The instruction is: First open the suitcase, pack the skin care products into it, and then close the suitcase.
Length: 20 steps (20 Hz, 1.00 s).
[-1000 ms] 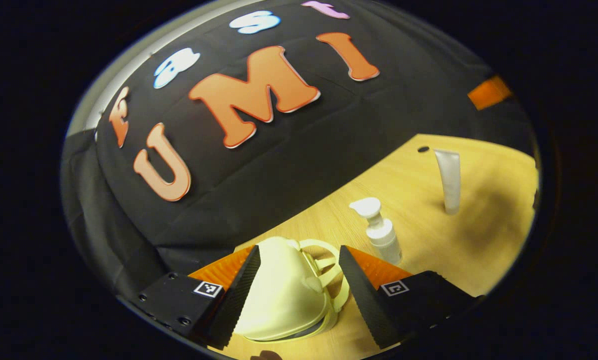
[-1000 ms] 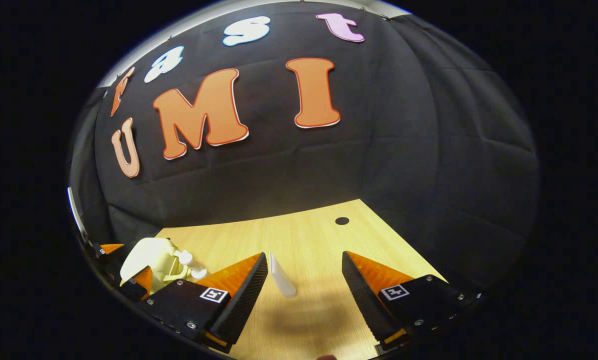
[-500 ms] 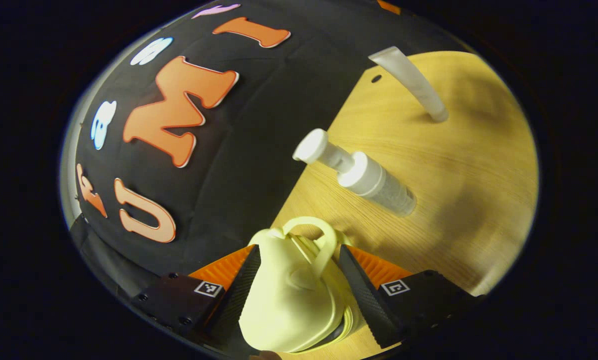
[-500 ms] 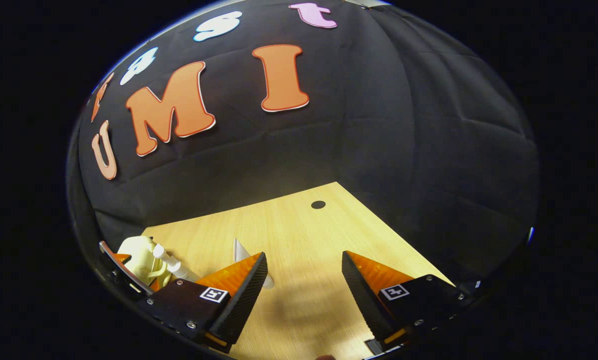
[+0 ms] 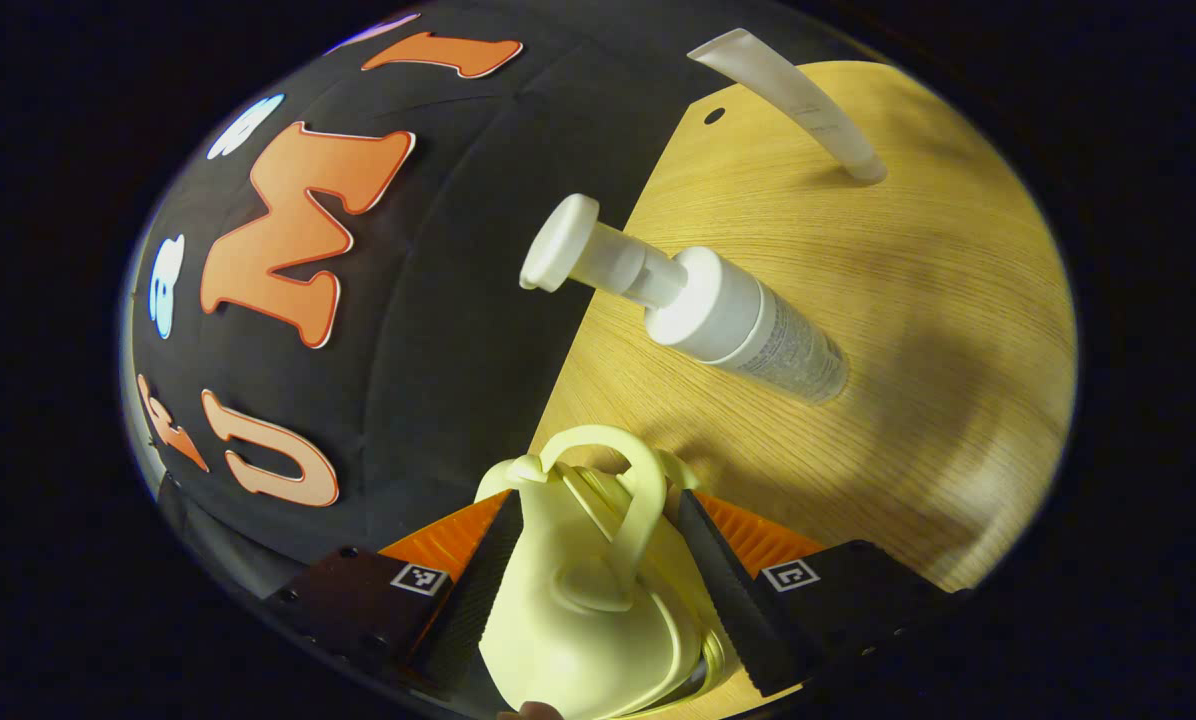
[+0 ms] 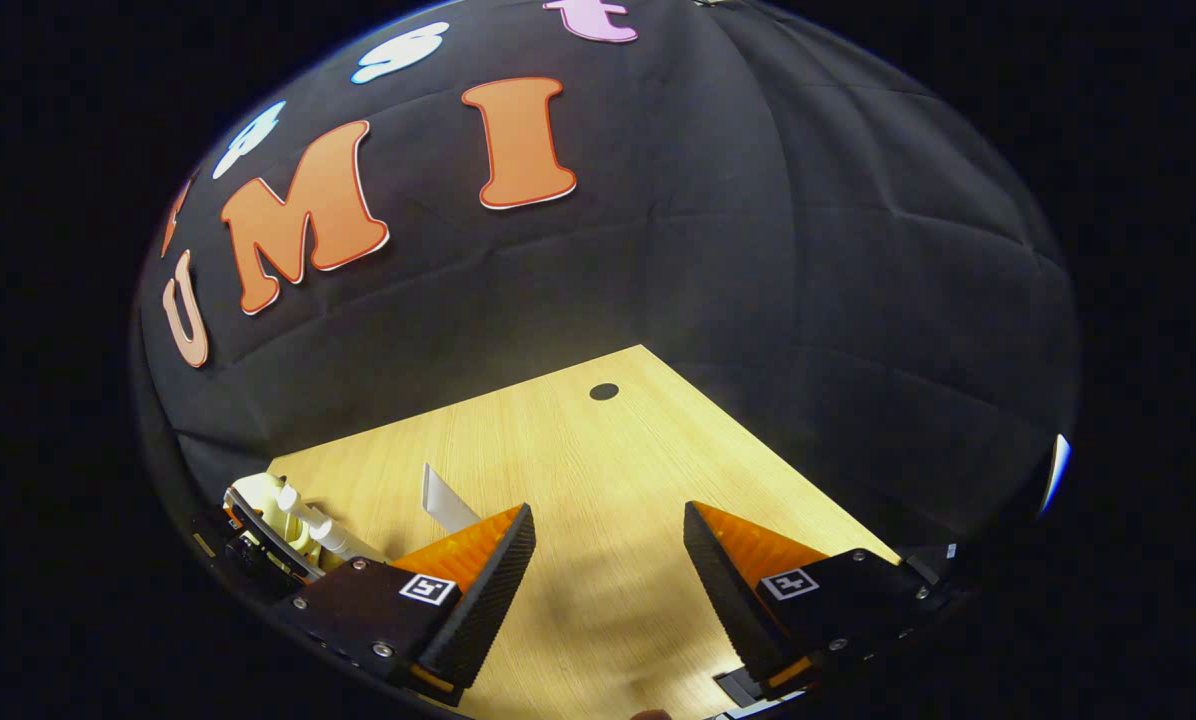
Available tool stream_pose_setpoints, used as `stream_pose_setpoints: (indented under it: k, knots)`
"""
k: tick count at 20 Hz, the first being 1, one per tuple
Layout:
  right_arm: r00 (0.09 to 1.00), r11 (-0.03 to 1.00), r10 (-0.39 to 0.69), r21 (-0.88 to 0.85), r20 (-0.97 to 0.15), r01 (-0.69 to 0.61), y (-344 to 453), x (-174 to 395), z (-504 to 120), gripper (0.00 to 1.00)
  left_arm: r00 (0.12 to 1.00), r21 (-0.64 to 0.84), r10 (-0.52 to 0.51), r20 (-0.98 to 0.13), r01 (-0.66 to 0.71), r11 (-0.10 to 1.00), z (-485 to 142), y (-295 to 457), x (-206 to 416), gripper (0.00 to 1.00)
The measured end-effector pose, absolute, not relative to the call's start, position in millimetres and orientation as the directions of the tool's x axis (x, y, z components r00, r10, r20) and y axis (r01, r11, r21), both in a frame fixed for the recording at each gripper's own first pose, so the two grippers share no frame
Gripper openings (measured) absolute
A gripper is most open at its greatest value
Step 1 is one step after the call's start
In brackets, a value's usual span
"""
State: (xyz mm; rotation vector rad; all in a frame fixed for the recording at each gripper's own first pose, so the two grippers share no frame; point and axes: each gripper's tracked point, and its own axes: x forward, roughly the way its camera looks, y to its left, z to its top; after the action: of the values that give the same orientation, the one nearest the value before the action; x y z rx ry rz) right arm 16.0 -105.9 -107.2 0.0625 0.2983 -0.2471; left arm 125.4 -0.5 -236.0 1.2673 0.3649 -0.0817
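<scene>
- Left gripper view: against the frames a second and half a second earlier, we noted the view had rolled further, so the wooden table (image 5: 918,330) ran up the right side and the pump bottle loomed larger.
- The left gripper (image 5: 598,585) had its two fingers pressed on either side of the pale yellow suitcase (image 5: 583,620), grasping it; a second ago the case sat looser between them.
- The suitcase was small, rounded and glossy, its looped handle (image 5: 626,480) standing up between the fingertips. We could not tell whether the lid was parted.
- The white pump bottle (image 5: 718,320) stood on the table just beyond the suitcase; the white tube (image 5: 808,105) stood farther off, near a dark hole (image 5: 715,115) in the tabletop.
- Right gripper view: the suitcase (image 6: 263,495), pump bottle (image 6: 323,525) and tube (image 6: 445,500) had slid further toward the lower left edge than before.
- The right gripper (image 6: 608,560) hung over bare wood, fingers spread apart and holding nothing.
</scene>
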Motion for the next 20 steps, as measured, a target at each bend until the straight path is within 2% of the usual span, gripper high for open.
stream_pose_setpoints:
  k: [5,6,7,8,11,13,15,20]
  knots:
    - [0.926,0.966,-0.238,0.027,-0.294,0.257,-107.9,14.4,-103.4,0.95,0.927,0.921,0.158,-0.341,0.296,0.254,-238.2,-3.3,133.2,0.98]
    - [0.926,0.966,-0.239,0.028,-0.293,0.258,-107.8,13.5,-102.5,0.95,0.923,0.921,0.168,-0.345,0.299,0.25,-238.8,-2.1,135.2,0.94]
    - [0.926,0.965,-0.241,0.03,-0.292,0.26,-108.1,13.5,-102.2,0.95,0.922,0.923,0.18,-0.344,0.296,0.245,-239.8,3.0,138.3,0.88]
    - [0.926,0.965,-0.241,0.034,-0.292,0.261,-108.6,11.6,-102.1,0.95,0.919,0.924,0.189,-0.345,0.297,0.242,-240.4,1.7,139.5,0.76]
    - [0.926,0.963,-0.247,0.037,-0.287,0.268,-110.7,7.7,-98.5,0.95,0.911,0.924,0.219,-0.35,0.298,0.239,-247.7,5.9,141.6,0.55]
    - [0.925,0.961,-0.252,0.038,-0.286,0.274,-113.2,4.5,-98.4,0.95,0.907,0.923,0.22,-0.358,0.309,0.229,-249.2,6.3,140.7,0.27]
    - [0.926,0.96,-0.254,0.041,-0.28,0.276,-113.5,1.2,-95.4,0.95,0.901,0.91,0.192,-0.388,0.343,0.232,-247.6,0.9,140.3,0.07]
    - [0.942,0.972,-0.228,0.0,-0.244,0.235,-96.1,-0.8,-83.6,0.95,0.887,0.845,0.151,-0.437,0.347,0.408,-222.3,1.8,132.2,0.05]
